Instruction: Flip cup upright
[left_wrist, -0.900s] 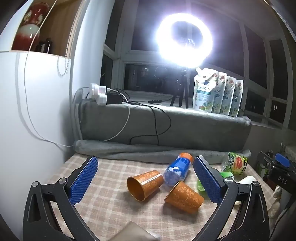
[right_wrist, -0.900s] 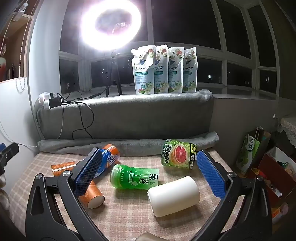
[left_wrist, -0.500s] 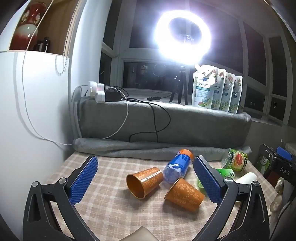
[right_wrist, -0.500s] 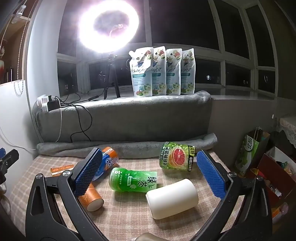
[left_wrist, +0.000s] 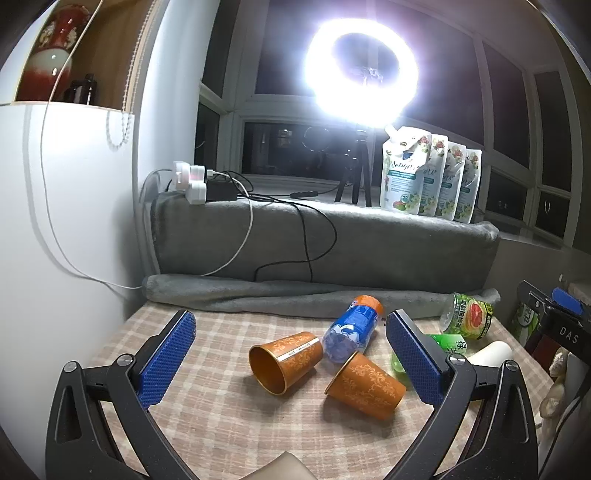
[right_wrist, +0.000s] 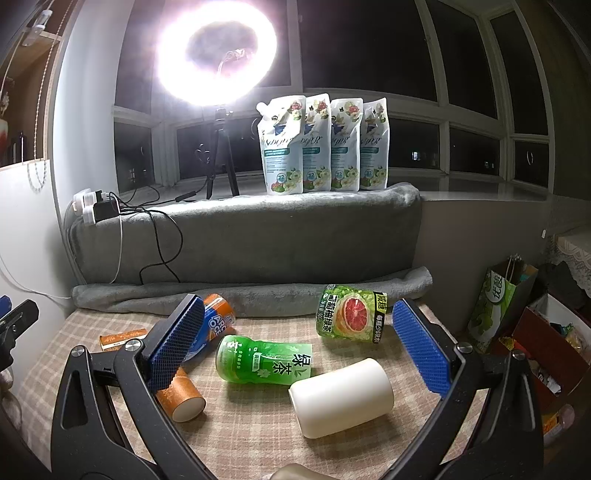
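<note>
Left wrist view: we see two orange patterned metal cups lying on their sides on the checked-cloth bench (left_wrist: 207, 413).
Landmark: the blue-labelled plastic bottle with an orange cap (left_wrist: 352, 326), also lying down.
Open-mouthed orange cup (left_wrist: 282, 362): just left of the bottle, touching or nearly touching it, mouth turned toward us.
Second orange cup (left_wrist: 365, 384): just in front of the bottle, base pointing right and toward us.
White cylindrical cup (right_wrist: 341, 395): on its side, well right of the bottle, beyond the green tea bottle (right_wrist: 264, 360).
Left gripper (left_wrist: 291, 356): jaws spread wide, holding nothing, above the bench with both orange cups between them.
Right gripper (right_wrist: 295, 343): jaws spread wide, empty, framing the white cup.
Progress: we judge nothing done yet; no cup stands upright.
Left to do: close on a cup, lift, turn it mouth-up, set it down.
</note>
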